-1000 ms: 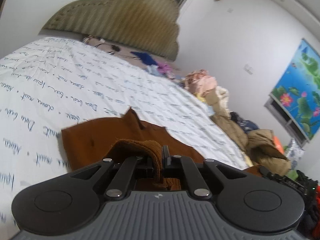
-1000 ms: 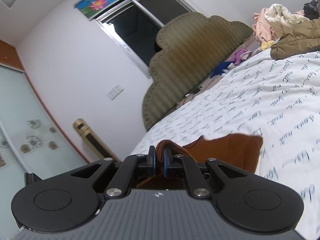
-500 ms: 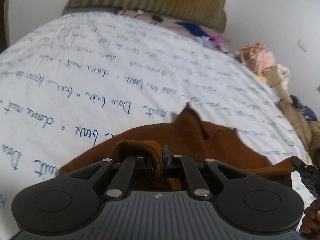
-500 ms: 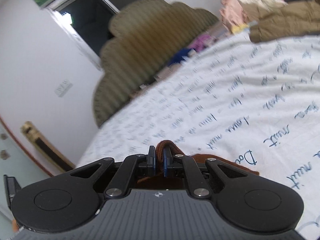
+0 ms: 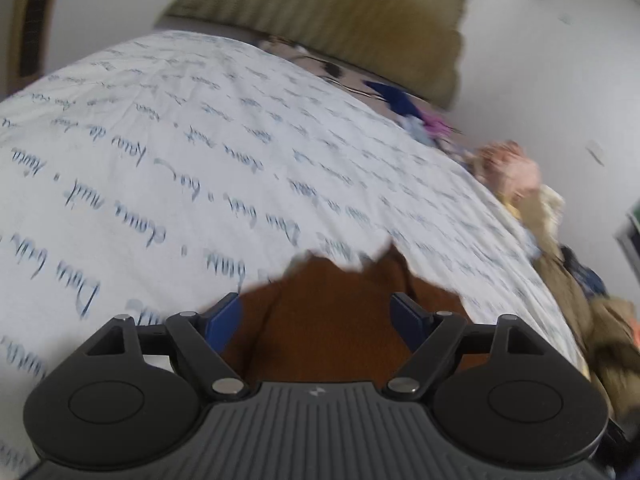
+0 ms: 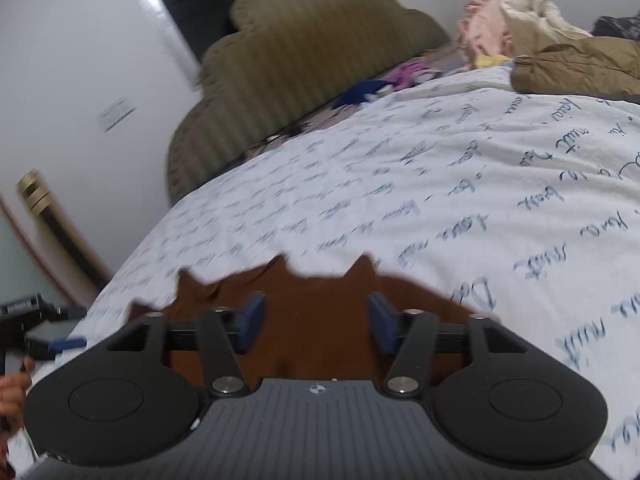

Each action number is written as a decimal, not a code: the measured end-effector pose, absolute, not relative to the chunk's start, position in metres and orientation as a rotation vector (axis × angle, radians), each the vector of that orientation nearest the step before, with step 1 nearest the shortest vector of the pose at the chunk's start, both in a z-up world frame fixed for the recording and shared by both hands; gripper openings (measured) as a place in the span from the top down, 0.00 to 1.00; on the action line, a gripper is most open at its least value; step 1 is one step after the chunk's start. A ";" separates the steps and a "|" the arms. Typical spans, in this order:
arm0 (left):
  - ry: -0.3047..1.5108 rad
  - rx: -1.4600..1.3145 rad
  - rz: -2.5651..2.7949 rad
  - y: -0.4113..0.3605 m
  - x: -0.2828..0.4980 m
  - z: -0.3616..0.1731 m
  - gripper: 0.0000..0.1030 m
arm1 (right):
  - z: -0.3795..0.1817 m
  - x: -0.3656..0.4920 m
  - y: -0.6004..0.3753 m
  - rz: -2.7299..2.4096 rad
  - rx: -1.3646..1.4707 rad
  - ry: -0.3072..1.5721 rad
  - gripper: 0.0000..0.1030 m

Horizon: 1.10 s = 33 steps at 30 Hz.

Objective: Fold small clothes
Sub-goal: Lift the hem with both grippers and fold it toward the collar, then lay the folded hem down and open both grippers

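Note:
A small brown garment (image 5: 328,320) lies flat on the white bedsheet with blue script (image 5: 200,160). My left gripper (image 5: 320,320) is open just above it, blue pads wide apart, nothing held. In the right wrist view the same brown garment (image 6: 316,316) lies under my right gripper (image 6: 316,322), which is also open and empty. The left gripper (image 6: 48,340) shows at the right wrist view's left edge, beside the garment's left end.
An olive padded headboard (image 6: 304,52) stands at the bed's far end. A heap of clothes (image 6: 560,52) with a tan jacket lies along the bed's right side, also in the left wrist view (image 5: 560,248). Small blue and purple items (image 5: 404,104) lie near the headboard.
Both grippers were shut on folds of the brown garment; both have opened and let it go. The garment now lies flat on the sheet under them.

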State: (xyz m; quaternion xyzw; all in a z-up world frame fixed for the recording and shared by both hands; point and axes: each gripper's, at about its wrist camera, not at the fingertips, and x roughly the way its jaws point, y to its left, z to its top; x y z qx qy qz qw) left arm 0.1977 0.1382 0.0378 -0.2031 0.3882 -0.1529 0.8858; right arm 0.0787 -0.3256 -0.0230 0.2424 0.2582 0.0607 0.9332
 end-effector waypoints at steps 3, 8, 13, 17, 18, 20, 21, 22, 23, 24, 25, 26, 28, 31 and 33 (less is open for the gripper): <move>0.804 -0.383 -0.380 0.151 0.161 0.032 0.21 | -0.027 0.048 -0.332 0.131 0.510 0.536 0.39; 0.814 -0.378 -0.430 0.167 0.117 0.010 0.22 | -0.035 -0.001 -0.354 0.150 0.599 0.539 0.38; 0.804 -0.418 -0.482 0.171 0.100 -0.002 0.45 | -0.040 -0.035 -0.358 0.227 0.662 0.546 0.38; 0.813 -0.384 -0.489 0.165 0.098 -0.008 0.91 | -0.049 -0.042 -0.345 0.267 0.661 0.585 0.58; 0.805 -0.377 -0.499 0.164 0.096 -0.008 0.92 | -0.052 -0.042 -0.341 0.269 0.654 0.593 0.75; 0.775 -0.327 -0.501 0.162 0.088 -0.002 0.94 | -0.053 -0.042 -0.337 0.241 0.647 0.601 0.90; 0.756 -0.288 -0.499 0.161 0.083 0.003 0.95 | -0.050 -0.044 -0.336 0.233 0.620 0.585 0.90; 0.739 -0.251 -0.504 0.160 0.078 0.008 0.95 | -0.044 -0.047 -0.334 0.216 0.587 0.570 0.90; 0.723 -0.206 -0.510 0.159 0.071 0.012 0.95 | -0.036 -0.050 -0.332 0.200 0.555 0.555 0.91; 0.713 -0.163 -0.514 0.158 0.065 0.016 0.95 | -0.028 -0.055 -0.332 0.191 0.530 0.537 0.92; 0.707 -0.114 -0.513 0.157 0.059 0.017 0.96 | -0.020 -0.059 -0.332 0.185 0.508 0.524 0.94; 0.707 -0.073 -0.512 0.156 0.054 0.016 0.96 | -0.013 -0.064 -0.332 0.179 0.484 0.517 0.94; 0.729 0.022 -0.507 0.152 0.045 0.006 0.96 | -0.008 -0.071 -0.333 0.176 0.443 0.529 0.95; 0.792 0.119 -0.470 0.147 0.043 -0.017 0.95 | -0.018 -0.073 -0.323 0.129 0.307 0.616 0.96; 0.768 0.087 -0.456 0.153 0.042 -0.010 0.92 | -0.023 -0.073 -0.320 0.071 0.256 0.634 0.94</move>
